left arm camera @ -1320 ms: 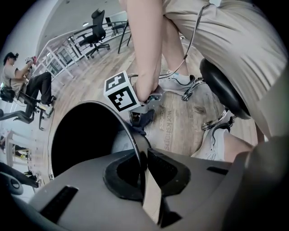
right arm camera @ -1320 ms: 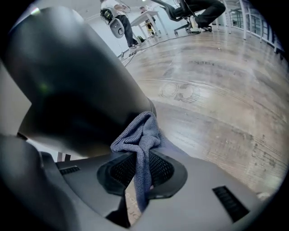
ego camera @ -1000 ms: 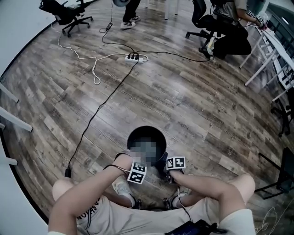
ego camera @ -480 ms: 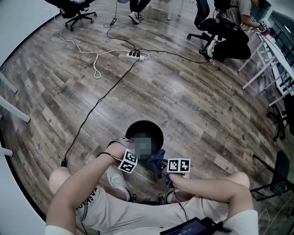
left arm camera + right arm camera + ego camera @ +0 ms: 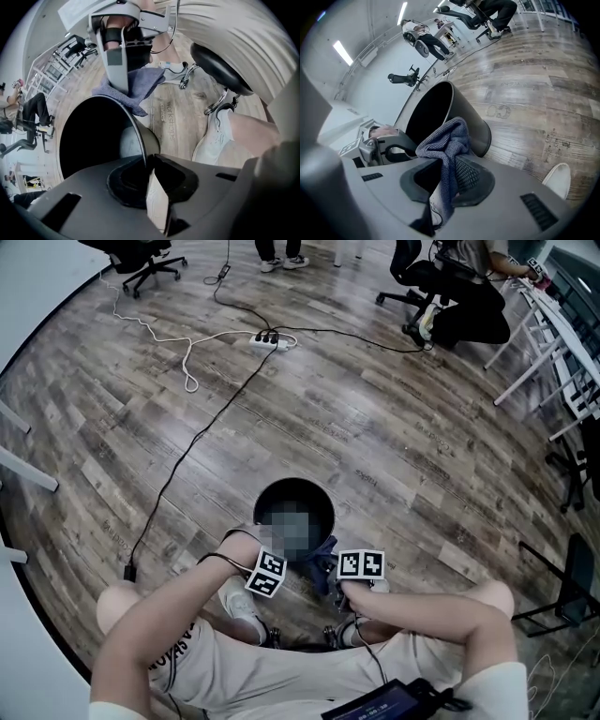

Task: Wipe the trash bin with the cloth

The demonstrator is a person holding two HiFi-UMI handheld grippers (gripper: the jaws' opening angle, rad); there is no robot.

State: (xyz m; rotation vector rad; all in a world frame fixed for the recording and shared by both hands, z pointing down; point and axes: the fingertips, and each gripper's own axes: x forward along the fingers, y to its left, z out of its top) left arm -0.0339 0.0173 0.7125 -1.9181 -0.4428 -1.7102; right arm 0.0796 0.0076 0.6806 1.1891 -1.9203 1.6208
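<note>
Left hand-held gripper (image 5: 149, 161) closing on one trash bin (image 5: 89, 140) (right hand-held gripper (image 5: 444, 165) clamps one cloth (image 5: 447, 136))

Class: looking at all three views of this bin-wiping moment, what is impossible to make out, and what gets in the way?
- Trash bin interior: head view, a mosaic patch covers it; left gripper view, too dark.
- Left gripper jaws, closing on the bin's rim: head view, hidden under its marker cube.
- Most of the cloth: head view, covered by the right gripper.
</note>
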